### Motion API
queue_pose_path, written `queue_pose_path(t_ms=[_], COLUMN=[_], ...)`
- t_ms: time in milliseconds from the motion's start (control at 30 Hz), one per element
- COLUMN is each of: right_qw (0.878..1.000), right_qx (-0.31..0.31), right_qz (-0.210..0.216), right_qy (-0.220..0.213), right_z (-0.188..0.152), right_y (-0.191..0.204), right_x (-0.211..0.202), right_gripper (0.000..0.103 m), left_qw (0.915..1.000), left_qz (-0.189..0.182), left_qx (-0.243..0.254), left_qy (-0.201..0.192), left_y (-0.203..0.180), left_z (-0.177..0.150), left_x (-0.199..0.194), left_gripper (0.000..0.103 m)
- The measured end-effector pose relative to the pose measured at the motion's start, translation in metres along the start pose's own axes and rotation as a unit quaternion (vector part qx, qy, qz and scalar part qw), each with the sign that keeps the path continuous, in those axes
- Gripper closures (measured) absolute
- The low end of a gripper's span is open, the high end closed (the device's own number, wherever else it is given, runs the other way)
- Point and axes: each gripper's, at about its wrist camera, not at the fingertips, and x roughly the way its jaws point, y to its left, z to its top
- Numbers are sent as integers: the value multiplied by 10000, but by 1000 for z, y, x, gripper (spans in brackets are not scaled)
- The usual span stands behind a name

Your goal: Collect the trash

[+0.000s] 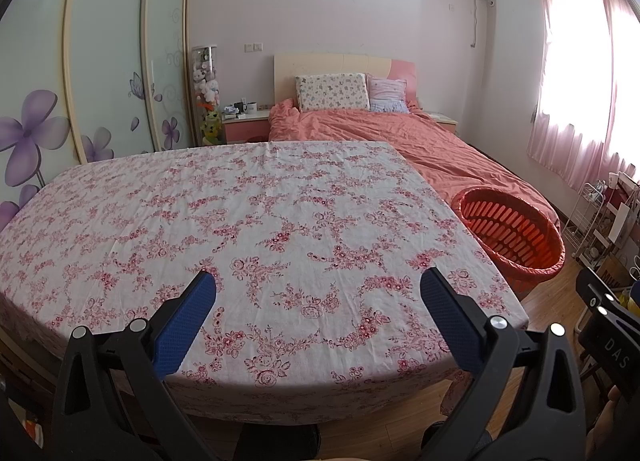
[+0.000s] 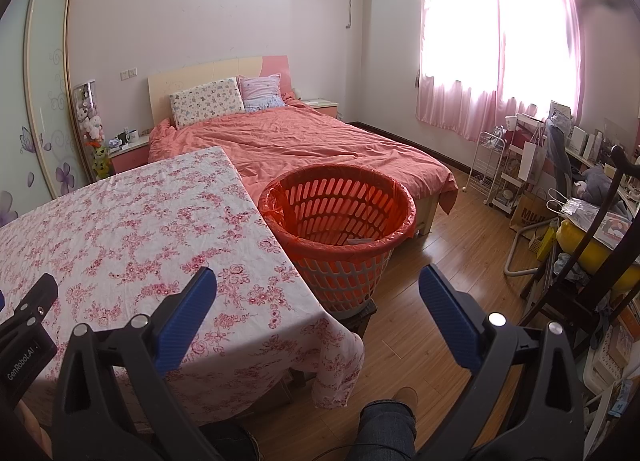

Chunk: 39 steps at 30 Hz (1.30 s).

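A red slatted basket lined with a red plastic bag stands on a low dark stool beside the table's right edge. A white scrap of paper lies at its bottom. In the left wrist view the basket shows past the table's right side. My left gripper hovers open over the near part of the floral tablecloth, holding nothing. My right gripper is open too, held over the table's right corner and the floor, just short of the basket. Its blue pads are bare.
A bed with an orange cover lies behind the table and basket. A cluttered desk, a white wire rack and a dark chair fill the right side. The person's legs are below. A wardrobe stands at left.
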Motion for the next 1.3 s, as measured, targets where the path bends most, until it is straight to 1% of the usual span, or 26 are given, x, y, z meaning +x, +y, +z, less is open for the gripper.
queue_pose_path(t_ms=[567, 1300], right_qw=[10000, 10000], right_qx=[-5, -16], right_qz=[2, -1], right_qy=[3, 7], right_z=[0, 0], right_y=[1, 2], right_x=[0, 1], right_gripper=[4, 4], left_qw=[10000, 10000], left_qz=[22, 72], left_qx=[-2, 35], left_qy=[23, 18], left_y=[1, 2], left_z=[-4, -1], left_x=[3, 3], left_gripper=[2, 2])
